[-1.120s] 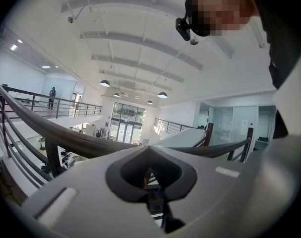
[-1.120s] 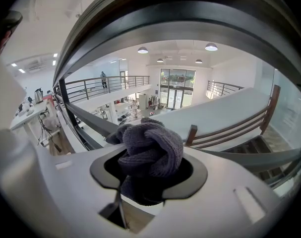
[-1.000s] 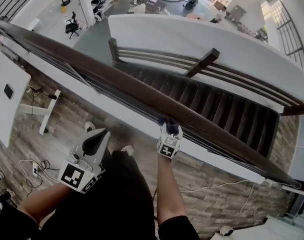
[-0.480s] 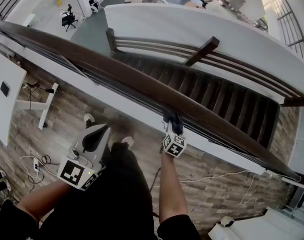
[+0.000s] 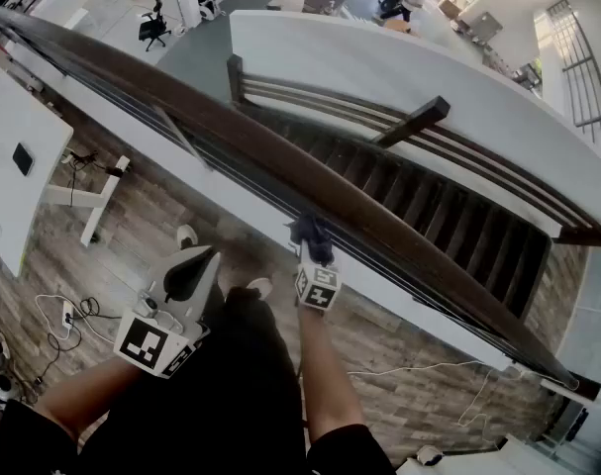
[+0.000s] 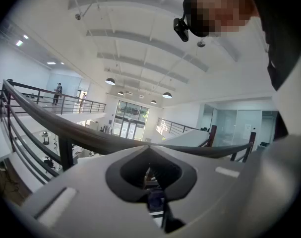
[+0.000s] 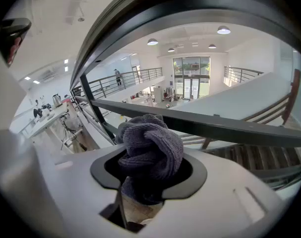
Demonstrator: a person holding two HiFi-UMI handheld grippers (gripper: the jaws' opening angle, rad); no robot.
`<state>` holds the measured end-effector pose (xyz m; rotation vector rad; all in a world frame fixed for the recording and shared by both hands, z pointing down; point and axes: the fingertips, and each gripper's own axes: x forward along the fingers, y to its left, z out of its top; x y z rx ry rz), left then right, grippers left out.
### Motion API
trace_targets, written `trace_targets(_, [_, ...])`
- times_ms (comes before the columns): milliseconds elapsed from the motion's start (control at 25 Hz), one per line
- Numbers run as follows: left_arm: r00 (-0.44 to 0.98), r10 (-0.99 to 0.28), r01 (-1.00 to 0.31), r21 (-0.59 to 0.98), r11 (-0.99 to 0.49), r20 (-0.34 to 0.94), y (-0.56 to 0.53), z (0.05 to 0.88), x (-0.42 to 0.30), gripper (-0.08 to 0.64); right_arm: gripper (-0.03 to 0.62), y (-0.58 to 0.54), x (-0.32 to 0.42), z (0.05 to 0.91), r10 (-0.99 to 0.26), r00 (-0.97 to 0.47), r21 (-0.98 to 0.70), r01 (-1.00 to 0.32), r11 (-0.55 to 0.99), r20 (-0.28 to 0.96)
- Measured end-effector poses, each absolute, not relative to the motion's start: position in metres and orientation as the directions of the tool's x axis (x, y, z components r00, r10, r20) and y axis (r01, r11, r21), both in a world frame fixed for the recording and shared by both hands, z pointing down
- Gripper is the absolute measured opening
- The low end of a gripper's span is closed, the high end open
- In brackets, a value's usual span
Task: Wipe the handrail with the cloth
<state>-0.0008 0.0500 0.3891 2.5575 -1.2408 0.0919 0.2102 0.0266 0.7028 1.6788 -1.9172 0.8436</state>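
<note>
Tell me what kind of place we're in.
Likely an upper-floor landing in an open-plan office: the handrail overlooks a staircase, with an office chair on the floor below.

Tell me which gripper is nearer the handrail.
Right. The right gripper holds the cloth at the handrail's near edge; the left gripper hangs back, apart from it.

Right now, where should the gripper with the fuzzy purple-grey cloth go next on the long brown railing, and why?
Probably slide the right gripper leftward along the dark brown wooden handrail, pressing lightly. Its jaws are clamped on the bunched grey-purple cloth, which sits at the rail's near edge, and a long stretch of rail runs on to the left.
</note>
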Motion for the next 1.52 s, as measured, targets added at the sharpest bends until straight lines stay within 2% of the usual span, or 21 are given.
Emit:
trace_targets(440, [0.413,-0.895,-0.9,0.222,-0.374,0.168,0.02,0.381,-0.131,0.0,0.181,-0.071,0.035,0.707,-0.616,-0.362,-0.155,-0.919,0.364,0.699])
trace_targets(680, [0.359,-0.922,-0.922,0.208,-0.327,0.142,0.004,0.385,-0.182,0.0,0.181,-0.125,-0.016,0.731,-0.598,-0.362,-0.152,-0.915,0.373,0.715])
trace_targets(1040, [0.342,-0.927,-0.929,0.202,-0.309,0.155,-0.015,0.435,-0.217,0.0,0.183,-0.178,-0.039,0.788,-0.598,-0.315,-0.16,-0.941,0.297,0.738])
trace_targets(1520, [0.309,-0.933,-0.935,0.238,-0.262,0.185,-0.018,0.468,-0.227,0.0,0.183,-0.184,-0.028,0.817,-0.568,-0.278,-0.104,-0.942,0.319,0.774])
